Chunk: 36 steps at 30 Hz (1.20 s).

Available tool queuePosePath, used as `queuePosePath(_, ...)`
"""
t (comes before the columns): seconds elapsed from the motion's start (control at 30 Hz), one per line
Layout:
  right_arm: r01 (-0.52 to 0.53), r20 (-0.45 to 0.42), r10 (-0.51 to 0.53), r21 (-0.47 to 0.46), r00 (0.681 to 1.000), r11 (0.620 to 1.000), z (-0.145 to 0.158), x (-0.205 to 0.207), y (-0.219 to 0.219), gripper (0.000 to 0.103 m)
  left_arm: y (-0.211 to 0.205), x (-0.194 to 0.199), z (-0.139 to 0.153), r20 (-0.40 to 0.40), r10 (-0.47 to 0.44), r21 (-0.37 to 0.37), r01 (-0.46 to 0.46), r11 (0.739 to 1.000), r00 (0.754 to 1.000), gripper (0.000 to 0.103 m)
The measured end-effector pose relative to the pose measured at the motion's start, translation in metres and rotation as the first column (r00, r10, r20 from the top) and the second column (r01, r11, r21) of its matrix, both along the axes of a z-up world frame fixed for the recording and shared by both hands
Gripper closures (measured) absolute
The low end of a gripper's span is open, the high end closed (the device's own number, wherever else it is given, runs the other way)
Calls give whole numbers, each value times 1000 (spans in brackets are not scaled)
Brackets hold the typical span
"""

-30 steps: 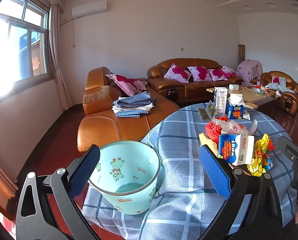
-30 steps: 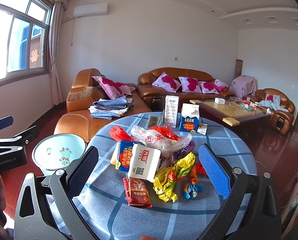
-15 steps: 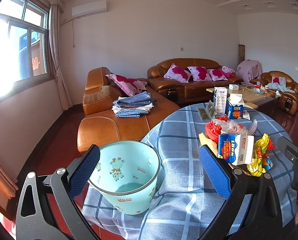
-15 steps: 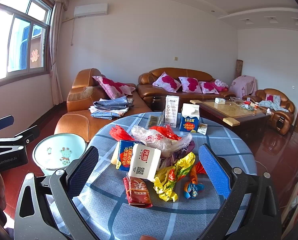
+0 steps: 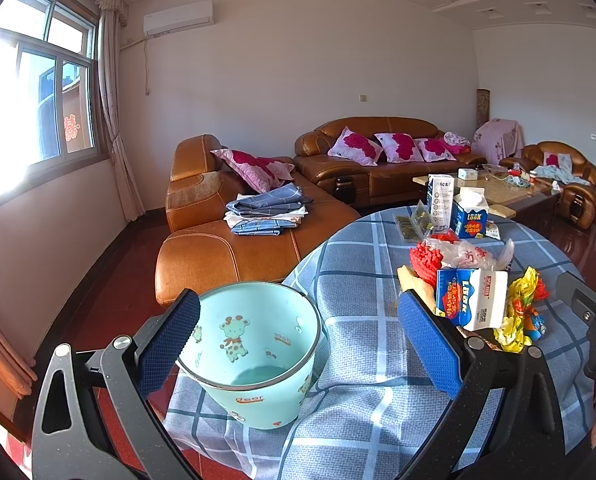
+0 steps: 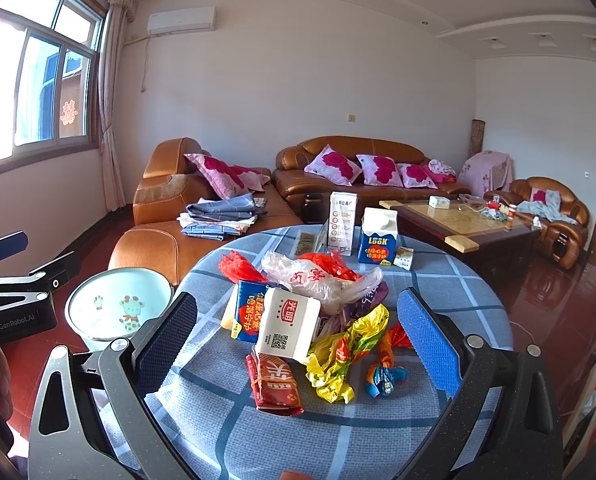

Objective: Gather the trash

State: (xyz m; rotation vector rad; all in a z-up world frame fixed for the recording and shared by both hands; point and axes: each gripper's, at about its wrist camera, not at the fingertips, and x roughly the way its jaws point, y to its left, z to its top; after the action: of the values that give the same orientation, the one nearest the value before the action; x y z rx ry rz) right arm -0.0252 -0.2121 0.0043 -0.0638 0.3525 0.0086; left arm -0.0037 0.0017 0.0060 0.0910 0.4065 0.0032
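A pile of trash lies on the round table with a blue plaid cloth (image 6: 438, 280): a white carton (image 6: 287, 330), a blue carton (image 6: 249, 312), a red wrapper (image 6: 275, 386), a yellow wrapper (image 6: 344, 350), a twisted orange-blue wrapper (image 6: 384, 366), a clear plastic bag (image 6: 322, 280) and red netting (image 6: 237, 270). My right gripper (image 6: 293, 340) is open and empty, just in front of the pile. A mint green bin (image 5: 253, 352) with giraffe pictures stands at the table's left edge. My left gripper (image 5: 298, 338) is open and empty, with the bin between its fingers (image 5: 169, 340).
Two upright cartons (image 6: 378, 240) and small packets stand at the table's far side. Brown leather sofas (image 6: 201, 216) with pink cushions and folded cloth lie behind. A wooden coffee table (image 6: 466, 224) is at the right. A red floor surrounds the table.
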Motion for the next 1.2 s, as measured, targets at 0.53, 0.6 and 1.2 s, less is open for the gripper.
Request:
queuePosePath(0.53, -2, -9, 2, 11, 1000, 1000, -1, 0, -2, 4, -2, -1, -2, -4, 0, 6, 0, 1000, 1000, 6)
queuePosePath(0.6, 4, -17, -4, 14, 1000, 1000, -4, 0, -4, 4, -3, -1, -5, -10, -2, 6, 2, 1000, 1000, 6)
queuePosePath(1.2, 229, -142, -223, 25, 964, 973, -89, 18, -91, 12, -113, 50, -70, -147, -220, 29, 227, 973, 964, 6)
